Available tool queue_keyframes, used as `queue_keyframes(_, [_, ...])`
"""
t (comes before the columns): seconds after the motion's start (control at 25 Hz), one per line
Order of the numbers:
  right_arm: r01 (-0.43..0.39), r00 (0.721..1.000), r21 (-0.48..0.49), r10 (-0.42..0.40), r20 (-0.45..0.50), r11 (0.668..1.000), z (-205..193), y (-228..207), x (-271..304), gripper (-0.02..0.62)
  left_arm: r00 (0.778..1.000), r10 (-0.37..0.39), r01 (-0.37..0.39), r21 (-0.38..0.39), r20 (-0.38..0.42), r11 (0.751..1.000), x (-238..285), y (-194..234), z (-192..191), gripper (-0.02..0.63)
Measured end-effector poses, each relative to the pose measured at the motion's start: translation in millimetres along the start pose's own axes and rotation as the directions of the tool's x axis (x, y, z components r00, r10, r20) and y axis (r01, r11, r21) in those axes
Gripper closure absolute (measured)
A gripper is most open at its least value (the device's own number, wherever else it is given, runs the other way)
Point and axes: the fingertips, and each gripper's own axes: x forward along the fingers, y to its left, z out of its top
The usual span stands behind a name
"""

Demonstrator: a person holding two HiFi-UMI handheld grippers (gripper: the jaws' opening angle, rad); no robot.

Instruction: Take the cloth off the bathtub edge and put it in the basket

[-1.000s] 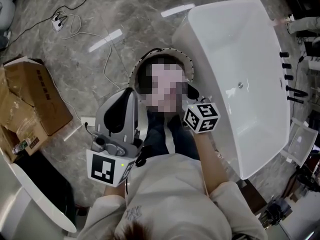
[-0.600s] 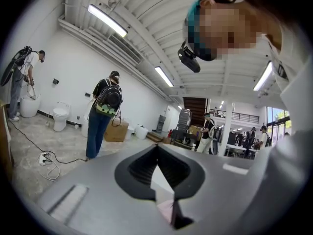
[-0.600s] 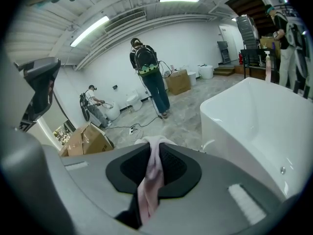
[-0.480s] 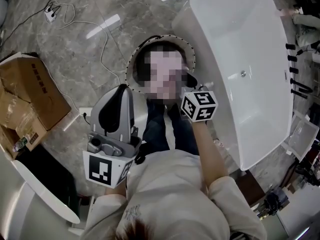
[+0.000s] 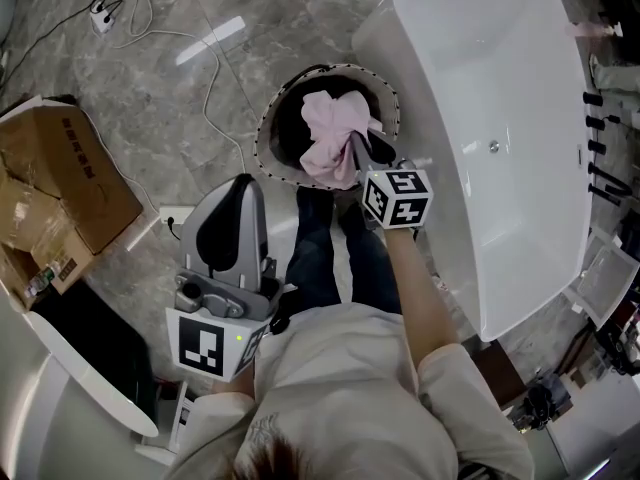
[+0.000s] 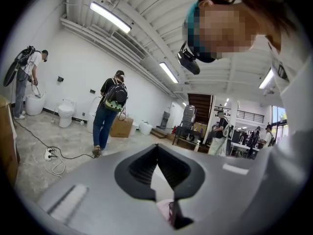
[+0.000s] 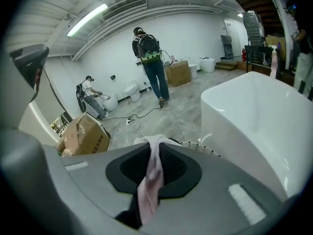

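Marble floor (image 5: 150, 98) beside the tub (image 5: 520, 118): the right gripper (image 5: 357, 146) pinches the cloth (image 5: 322, 118) over the basket (image 5: 268, 133); the left gripper (image 5: 243, 181) is closed on nothing.

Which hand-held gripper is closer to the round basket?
Right. The right hand-held gripper hangs over the basket, gripping the pink cloth; the left hand-held gripper sits short of its rim.

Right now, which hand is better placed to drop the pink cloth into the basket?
The right. The right gripper is clamped on the pink cloth above the basket; the left gripper is empty and back from its rim.
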Motion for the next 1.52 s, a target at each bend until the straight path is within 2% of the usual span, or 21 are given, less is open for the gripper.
queue_keyframes(0.6, [0.004,0.998,0.002,-0.004,-0.057,1.000,-33.0,-11.3,44.4,0.555,0.999,0.047,-0.047,-0.026,-0.024,0.999,-3.3,17.8,-25.0,0.597])
queue_keyframes(1.2, [0.024,0.990,-0.009,-0.025,-0.139,1.000,-81.9,-24.3,82.1,0.555,0.995,0.041,-0.046,-0.058,-0.086,0.997,-11.4,12.5,-57.4,0.597])
queue_keyframes(1.52, [0.062,0.965,-0.059,-0.075,-0.250,0.996,-106.0,-31.4,104.0,0.554,0.995,0.047,-0.053,-0.063,-0.092,0.997,-18.5,13.9,-61.3,0.597])
